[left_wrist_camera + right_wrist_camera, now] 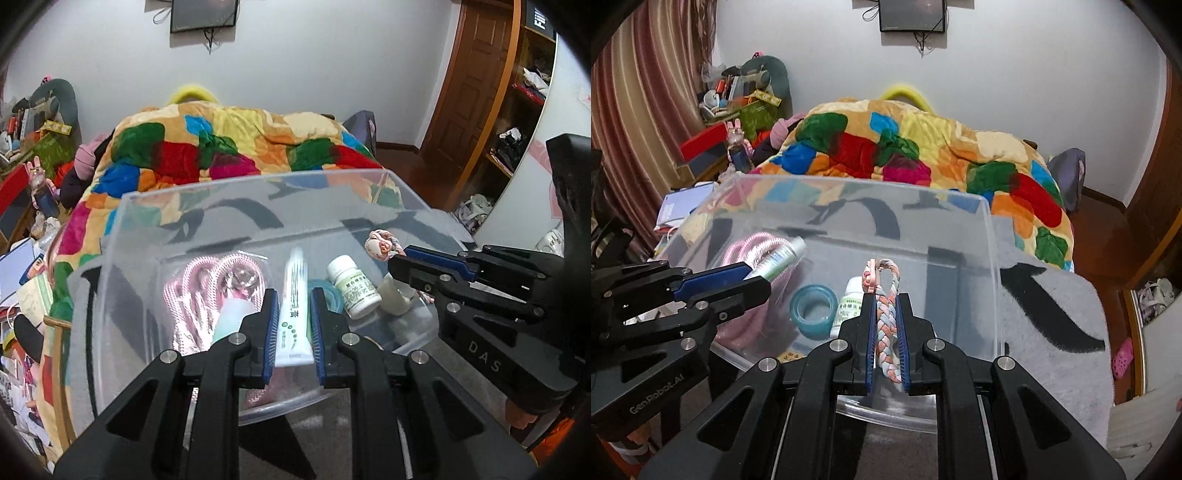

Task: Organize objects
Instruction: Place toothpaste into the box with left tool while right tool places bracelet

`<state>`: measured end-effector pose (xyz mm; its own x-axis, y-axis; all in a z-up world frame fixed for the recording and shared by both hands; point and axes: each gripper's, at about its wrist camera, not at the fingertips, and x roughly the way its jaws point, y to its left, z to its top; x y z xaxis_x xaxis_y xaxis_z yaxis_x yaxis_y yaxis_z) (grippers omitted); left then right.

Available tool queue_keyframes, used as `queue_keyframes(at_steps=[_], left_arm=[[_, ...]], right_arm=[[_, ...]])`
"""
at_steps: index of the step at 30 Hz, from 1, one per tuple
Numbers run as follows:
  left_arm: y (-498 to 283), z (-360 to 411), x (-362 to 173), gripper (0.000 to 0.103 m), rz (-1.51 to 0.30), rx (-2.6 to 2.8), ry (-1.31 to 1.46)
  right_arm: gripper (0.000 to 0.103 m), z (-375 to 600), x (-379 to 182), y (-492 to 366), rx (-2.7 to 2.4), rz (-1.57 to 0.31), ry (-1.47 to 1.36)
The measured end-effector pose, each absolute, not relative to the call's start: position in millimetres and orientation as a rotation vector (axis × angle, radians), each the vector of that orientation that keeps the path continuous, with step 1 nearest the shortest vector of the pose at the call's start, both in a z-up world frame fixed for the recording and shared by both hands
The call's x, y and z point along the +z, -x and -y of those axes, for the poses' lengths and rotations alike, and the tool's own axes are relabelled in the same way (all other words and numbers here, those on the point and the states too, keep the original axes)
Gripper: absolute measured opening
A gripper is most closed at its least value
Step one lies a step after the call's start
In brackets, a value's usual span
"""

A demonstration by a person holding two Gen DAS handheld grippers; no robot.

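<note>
A clear plastic box (122,236) (991,258) sits on a grey blanket. My left gripper (293,299) is shut on a white tube with green dots (293,314) and holds it over the box; the tube also shows in the right wrist view (779,260). My right gripper (886,299) is shut on a pastel braided band (886,325) over the box; its pink end shows in the left wrist view (380,245). In the box lie a pink cord (199,291), a white pill bottle (352,286) (849,306) and a teal tape roll (814,308).
The grey blanket with black marks (1052,314) lies under the box. Behind it is a bed with a many-coloured quilt (229,147). A cluttered side table (738,107) stands at the left, a wooden door (469,74) and shelves at the right.
</note>
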<state>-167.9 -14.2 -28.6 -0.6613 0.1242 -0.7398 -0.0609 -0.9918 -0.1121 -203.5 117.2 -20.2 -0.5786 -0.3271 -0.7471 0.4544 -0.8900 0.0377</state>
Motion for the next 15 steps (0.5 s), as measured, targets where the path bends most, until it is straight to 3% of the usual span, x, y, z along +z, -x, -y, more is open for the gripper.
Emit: queue_keyframes(at_steps=[11,14,15], left_arm=[[141.1,19.3,-2.2,0.017,0.131,2.821,1.158],[128.7,21.7,7.3,0.018,0.145,2.834,1.122],[125.2,23.1,9.8,0.022,0.147,2.84,1.112]], right_arm=[[0.017,-122.3,2.6,182.5,-2.415,-0.19,-1.039],[0.03,-124.9,13.8,169.3,-2.418,-0.189,-0.99],[0.043,-125.6,17.1,164.8,-2.422,-0.192,-0.972]])
